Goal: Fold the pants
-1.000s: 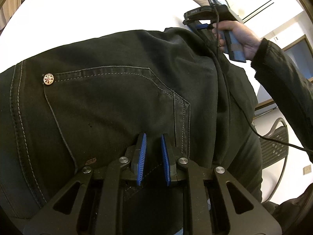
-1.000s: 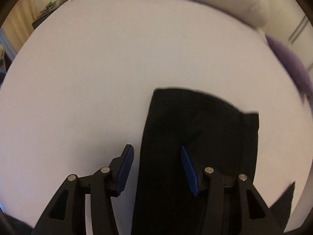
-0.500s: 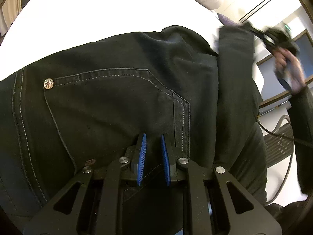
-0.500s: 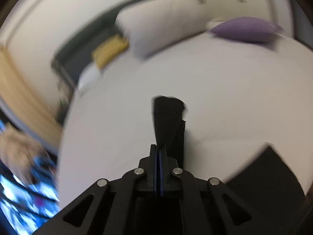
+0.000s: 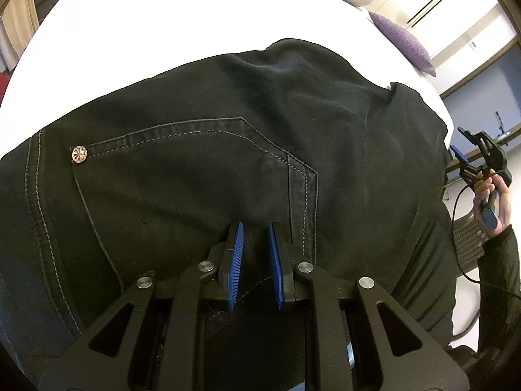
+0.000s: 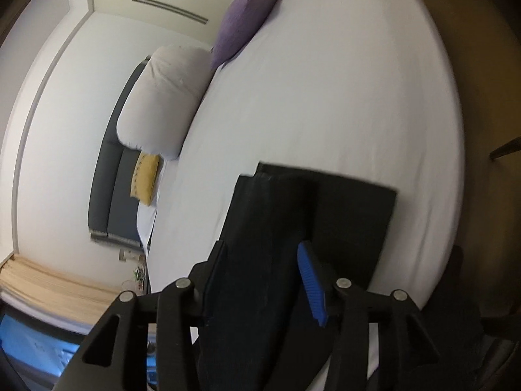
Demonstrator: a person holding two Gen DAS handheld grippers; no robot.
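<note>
Black denim pants [image 5: 195,179] lie across the white bed [image 5: 162,16], back pocket and a metal rivet [image 5: 79,154] facing up. My left gripper [image 5: 255,244] is at the waistband, its blue pads close together with the fabric edge caught between them. A hand holds my right gripper [image 5: 460,143] out past the bed's right edge; its jaws are opening and nothing is between them. In the right wrist view that gripper [image 6: 263,270] hangs rolled on its side above the folded leg ends [image 6: 325,202], which lie flat on the sheet [image 6: 342,81].
A purple cushion [image 6: 247,16], a white pillow [image 6: 162,97] and a yellow cushion [image 6: 145,179] rest against the dark headboard [image 6: 107,195]. A mesh chair [image 5: 469,238] stands off the bed's right side. A cable [image 5: 462,260] trails from the right gripper.
The right gripper shut on the leg end, swung it over toward the bed's right edge, then let go and opened clear of the cloth. The left gripper kept its hold and barely shifted.
</note>
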